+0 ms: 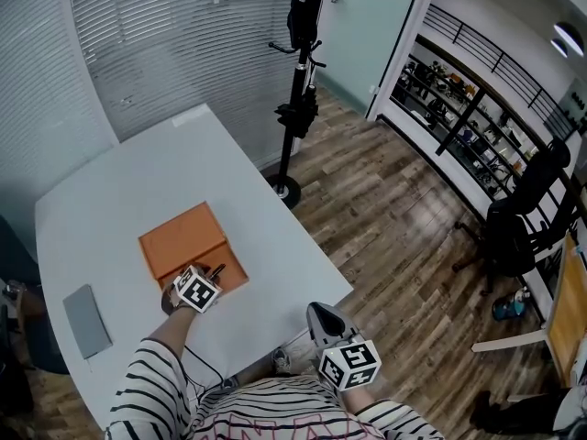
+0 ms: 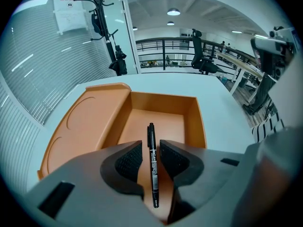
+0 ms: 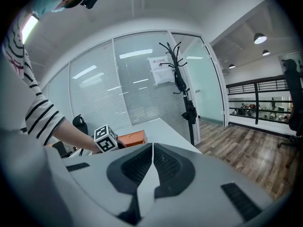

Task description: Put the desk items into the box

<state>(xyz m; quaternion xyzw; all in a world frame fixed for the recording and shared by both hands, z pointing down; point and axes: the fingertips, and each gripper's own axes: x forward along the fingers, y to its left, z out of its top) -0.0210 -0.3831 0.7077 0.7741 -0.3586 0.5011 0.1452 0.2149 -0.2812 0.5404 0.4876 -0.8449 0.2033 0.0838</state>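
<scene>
An orange box [image 2: 163,109] lies open on the white table [image 1: 138,191], its flat lid [image 2: 87,122] folded out to the left. My left gripper [image 2: 150,161] hangs over the box's near edge, jaws a little apart. A black pen [image 2: 152,162] runs lengthwise in the gap, touching neither pad, over the box floor. In the head view the left gripper [image 1: 209,278] sits at the near corner of the box [image 1: 188,241]. My right gripper [image 3: 152,162] is shut and empty, held off the table by my torso [image 1: 321,324].
A flat grey item [image 1: 87,320] lies near the table's left front edge. A black coat stand [image 1: 298,81] rises past the table's far right side. An office chair [image 1: 527,218] stands on the wood floor to the right.
</scene>
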